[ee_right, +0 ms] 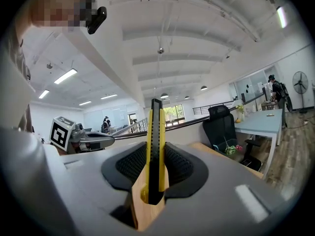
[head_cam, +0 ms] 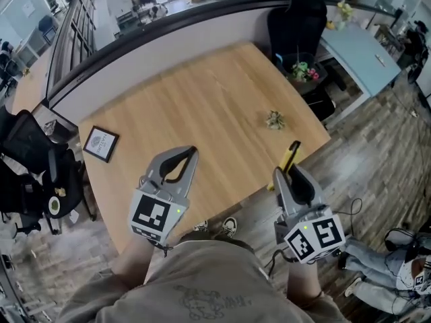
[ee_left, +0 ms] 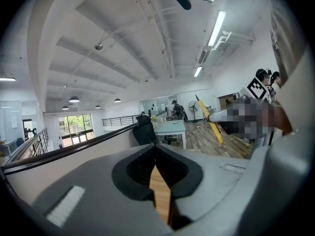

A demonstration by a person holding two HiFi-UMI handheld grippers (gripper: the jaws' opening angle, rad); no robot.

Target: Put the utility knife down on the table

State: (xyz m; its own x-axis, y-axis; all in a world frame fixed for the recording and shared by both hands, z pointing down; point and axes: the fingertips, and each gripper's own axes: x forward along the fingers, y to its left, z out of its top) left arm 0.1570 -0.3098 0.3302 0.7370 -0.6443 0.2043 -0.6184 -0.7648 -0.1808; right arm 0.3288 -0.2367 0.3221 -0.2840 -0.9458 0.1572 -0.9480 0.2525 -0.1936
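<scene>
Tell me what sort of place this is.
Most likely an open-plan office: a black office chair and a light-blue desk stand beyond the wooden table, and strip lights run along the white ceiling.

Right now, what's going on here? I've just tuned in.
A person holds a gripper in each hand over a wooden table. The right gripper is shut on a yellow utility knife, which sticks out past its jaws near the table's front edge, so it is not yet set down. The left gripper has its jaws together with nothing between them. A small framed picture and a dried sprig lie on the table.
</scene>
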